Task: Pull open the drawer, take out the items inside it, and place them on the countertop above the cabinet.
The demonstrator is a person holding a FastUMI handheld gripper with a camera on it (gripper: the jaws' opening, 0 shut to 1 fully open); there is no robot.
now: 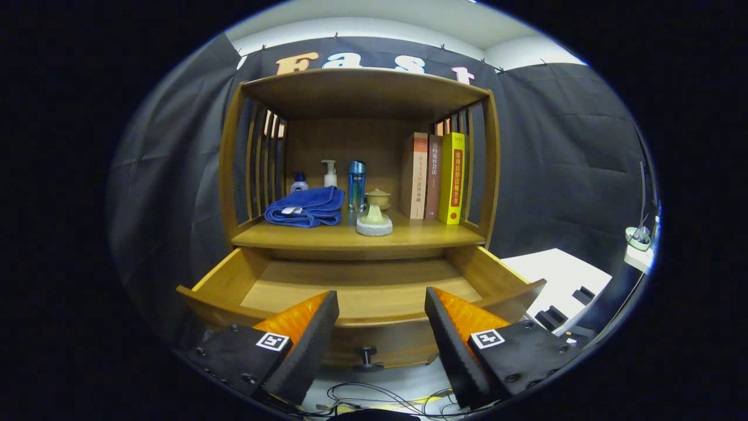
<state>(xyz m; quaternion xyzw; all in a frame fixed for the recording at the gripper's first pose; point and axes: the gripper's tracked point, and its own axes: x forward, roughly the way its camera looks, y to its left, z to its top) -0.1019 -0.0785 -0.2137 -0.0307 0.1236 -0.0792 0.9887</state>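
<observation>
Cabinet [362, 93]: wooden, filled the centre of the frame beyond the fingers.
Drawer [362, 292]: pulled out, lower centre, its front rim just ahead of the fingertips; visible floor bare.
Countertop [409, 237]: above the drawer, mid-frame.
Books [435, 175]: three, upright, right on the countertop.
Blue towel [307, 207]: folded, left on the countertop.
Bottles [356, 184]: three, stood behind the towel.
Small lidded cup [378, 197]: stood behind the round pad.
Round pad [374, 225]: centre, near the countertop's edge.
Drawer knob [367, 354]: low centre, between the fingers.
Gripper [380, 307]: fingers spread wide apart, holding nothing.
</observation>
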